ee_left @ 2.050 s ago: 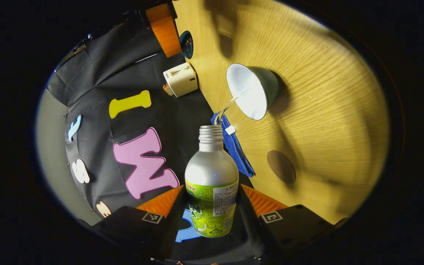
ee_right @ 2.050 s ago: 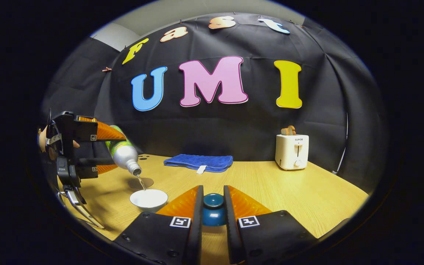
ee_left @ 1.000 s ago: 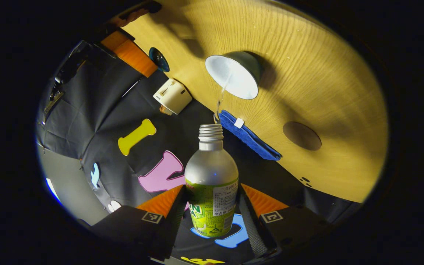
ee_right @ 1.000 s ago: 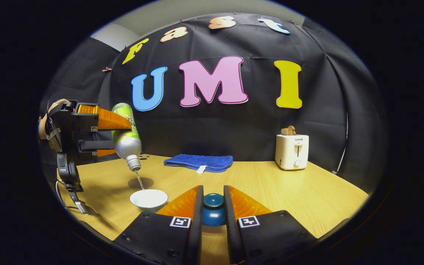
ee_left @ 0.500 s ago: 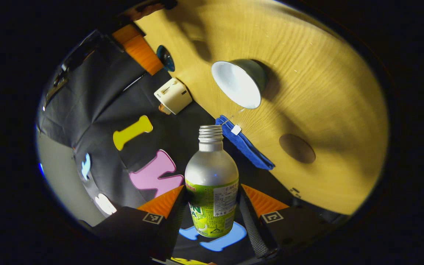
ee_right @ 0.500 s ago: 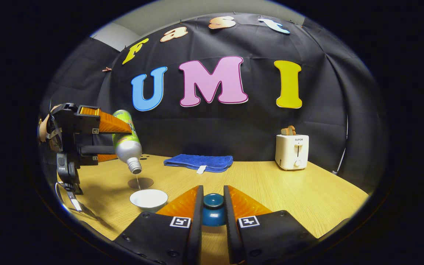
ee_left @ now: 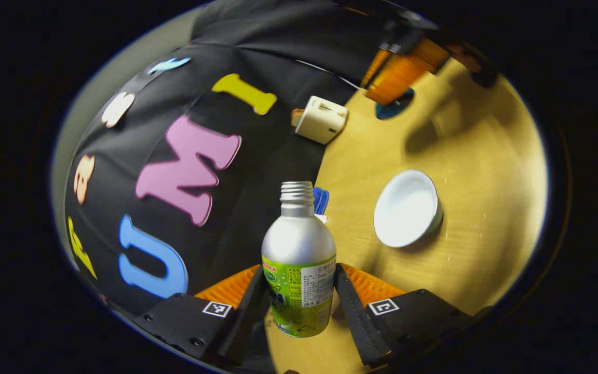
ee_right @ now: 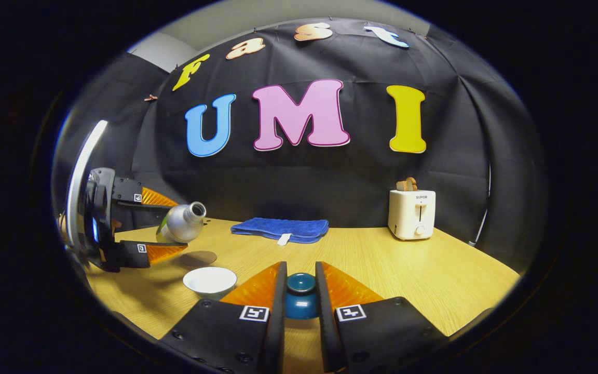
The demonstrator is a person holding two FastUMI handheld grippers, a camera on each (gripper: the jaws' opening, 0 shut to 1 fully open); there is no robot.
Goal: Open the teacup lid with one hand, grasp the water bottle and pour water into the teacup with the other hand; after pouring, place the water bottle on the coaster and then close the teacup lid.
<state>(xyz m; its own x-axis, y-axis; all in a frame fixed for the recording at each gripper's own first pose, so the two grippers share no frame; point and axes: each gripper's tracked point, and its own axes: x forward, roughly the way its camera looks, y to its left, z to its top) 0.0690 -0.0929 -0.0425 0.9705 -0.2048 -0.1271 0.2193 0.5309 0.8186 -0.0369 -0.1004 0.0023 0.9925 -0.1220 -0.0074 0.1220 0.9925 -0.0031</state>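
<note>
My left gripper (ee_left: pixel 299 278) is shut on a silver water bottle (ee_left: pixel 299 244) with a green label and no cap. In the right gripper view the bottle (ee_right: pixel 180 222) lies tilted in the left gripper (ee_right: pixel 166 226), mouth slightly raised, above the table to the left of the cup. No water runs from it. The open teacup (ee_right: pixel 209 280), white inside, stands on the wooden table (ee_right: pixel 382 259); it also appears as the teacup (ee_left: pixel 407 215) right of the bottle. My right gripper (ee_right: pixel 300 291) is shut on the teal lid (ee_right: pixel 300 296), held low over the table.
A round brown coaster (ee_right: pixel 198 257) lies just behind the cup. A folded blue towel (ee_right: pixel 280 228) rests at the table's back edge, and a white toaster (ee_right: pixel 411 214) stands at the back right. The toaster (ee_left: pixel 321 119) is also in the left gripper view.
The left gripper has swung the bottle up from mouth-down over the cup to nearly level and a little lower. The water stream has stopped. The right gripper and lid have not moved.
</note>
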